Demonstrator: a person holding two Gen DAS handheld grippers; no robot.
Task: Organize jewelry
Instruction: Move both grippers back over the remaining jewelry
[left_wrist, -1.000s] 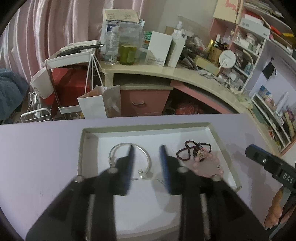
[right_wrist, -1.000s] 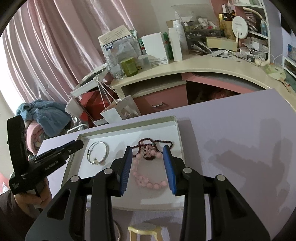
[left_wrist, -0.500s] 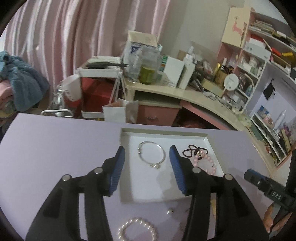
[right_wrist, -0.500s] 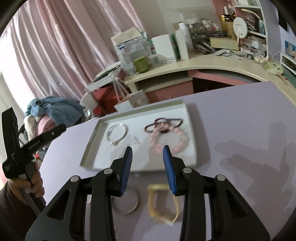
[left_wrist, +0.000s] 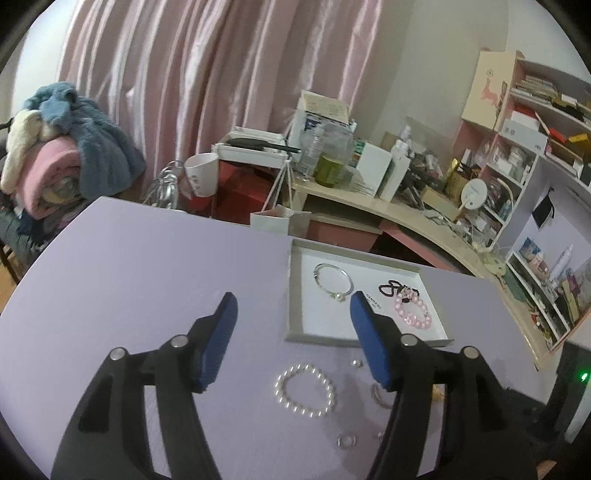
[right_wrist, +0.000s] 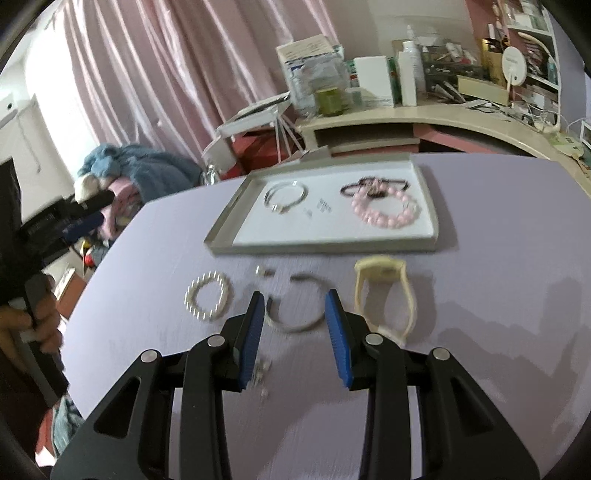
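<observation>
Our right gripper hangs with its jaws parted and empty, and the silver bangle lies flat on the purple table dead ahead, right between the fingertips. That makes our right hand the nearer one, we judge. Our left gripper gapes wide, empty too, with the pearl bracelet just below its gap. The tray sits beyond, straight forward.

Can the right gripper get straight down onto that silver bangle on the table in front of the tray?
Probably yes. The right gripper is open, the silver bangle lies flat between its fingers, nothing covers it, and the watch sits clear.
</observation>
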